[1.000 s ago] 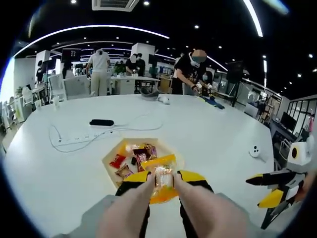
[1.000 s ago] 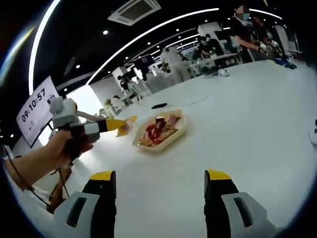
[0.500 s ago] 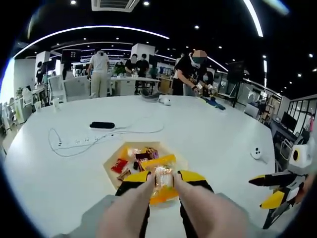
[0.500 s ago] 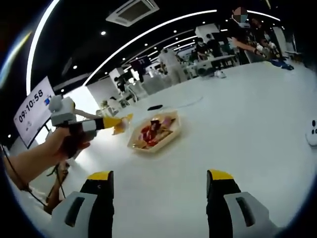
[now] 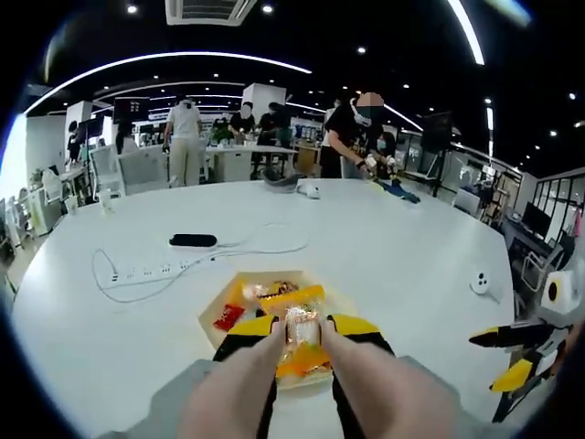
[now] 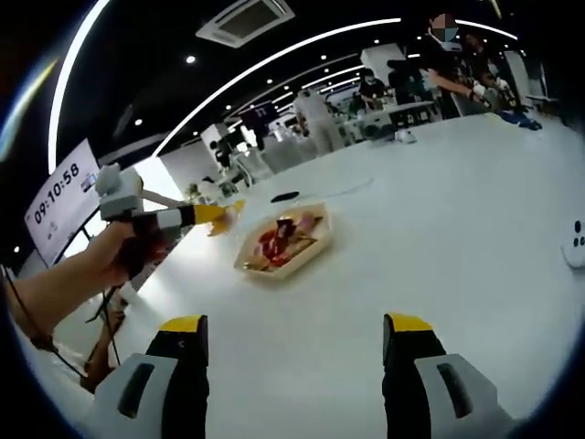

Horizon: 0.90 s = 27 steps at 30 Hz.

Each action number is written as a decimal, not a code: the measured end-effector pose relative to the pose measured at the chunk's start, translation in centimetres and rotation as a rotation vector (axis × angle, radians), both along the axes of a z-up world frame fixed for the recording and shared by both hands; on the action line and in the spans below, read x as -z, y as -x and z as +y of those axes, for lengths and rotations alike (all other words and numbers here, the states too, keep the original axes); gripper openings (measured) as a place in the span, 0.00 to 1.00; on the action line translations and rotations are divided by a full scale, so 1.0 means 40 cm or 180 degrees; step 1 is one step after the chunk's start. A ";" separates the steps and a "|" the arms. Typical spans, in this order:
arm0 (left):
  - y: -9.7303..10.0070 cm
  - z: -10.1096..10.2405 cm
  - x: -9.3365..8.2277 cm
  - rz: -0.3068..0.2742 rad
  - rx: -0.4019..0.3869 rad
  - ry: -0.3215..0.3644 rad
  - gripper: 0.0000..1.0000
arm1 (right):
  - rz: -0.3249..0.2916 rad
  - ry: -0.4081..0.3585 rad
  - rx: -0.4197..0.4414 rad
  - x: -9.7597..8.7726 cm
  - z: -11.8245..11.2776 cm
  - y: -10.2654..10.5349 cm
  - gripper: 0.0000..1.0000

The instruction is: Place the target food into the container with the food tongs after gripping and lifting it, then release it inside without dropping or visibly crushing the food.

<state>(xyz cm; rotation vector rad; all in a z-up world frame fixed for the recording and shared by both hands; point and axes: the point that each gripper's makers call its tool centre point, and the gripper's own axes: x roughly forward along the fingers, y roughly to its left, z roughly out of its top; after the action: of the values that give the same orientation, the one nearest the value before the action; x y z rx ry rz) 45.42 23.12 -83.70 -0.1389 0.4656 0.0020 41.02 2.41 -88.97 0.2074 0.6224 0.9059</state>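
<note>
Snack packet (image 5: 301, 331), orange with a clear window, is sitting pinched between my left gripper (image 5: 302, 326)'s yellow-tipped jaws, which are closing snug on it, so it's hanging in the air over the near side of the container (image 5: 219, 306). That container is a shallow tan tray holding a few red and yellow wrapped snacks (image 6: 274, 245), resting on the big white table (image 5: 384, 238) toward its near edge. I'm seeing the left gripper holding the packet just beside the tray's left rim in the right gripper view. My right gripper (image 6: 292, 343) is hovering wide open with nothing in it. A white power strip (image 5: 151, 271) is lying farther back on the table.
</note>
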 end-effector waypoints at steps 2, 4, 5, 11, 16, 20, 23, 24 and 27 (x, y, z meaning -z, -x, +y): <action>-0.004 0.002 -0.005 -0.0017 0.0001 0.0019 0.19 | -0.0009 0.0016 -0.0021 0.002 0.000 0.006 0.79; -0.010 0.008 -0.011 -0.0027 0.0000 0.0007 0.19 | -0.0010 0.0018 -0.0022 0.002 -0.001 0.007 0.79; -0.011 0.011 -0.014 -0.0034 -0.0004 0.0002 0.19 | -0.0012 0.0012 -0.0018 0.000 -0.002 0.008 0.79; -0.017 0.036 -0.018 -0.0019 -0.0056 0.0003 0.19 | -0.0014 0.0008 -0.0021 -0.001 -0.005 0.011 0.80; -0.025 0.044 -0.020 -0.0013 -0.0059 0.0006 0.19 | -0.0008 0.0005 -0.0047 -0.001 -0.002 0.017 0.81; -0.037 0.053 -0.027 -0.0038 -0.0076 -0.0008 0.19 | -0.0012 0.0012 -0.0084 -0.002 0.004 0.023 0.80; -0.044 0.063 -0.027 -0.0040 -0.0086 -0.0017 0.20 | -0.0012 0.0015 -0.0095 -0.002 0.004 0.024 0.80; -0.045 0.065 -0.028 -0.0043 -0.0091 -0.0020 0.20 | -0.0009 0.0016 -0.0089 -0.001 0.003 0.024 0.80; -0.054 0.086 -0.025 -0.0038 -0.0119 -0.0025 0.20 | -0.0003 0.0012 -0.0063 0.000 -0.002 0.020 0.80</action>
<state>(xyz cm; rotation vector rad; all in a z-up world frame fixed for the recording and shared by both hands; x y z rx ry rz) 47.58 26.54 -82.69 -0.1399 0.4511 0.0398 40.21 2.31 -88.97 0.1976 0.6262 0.9239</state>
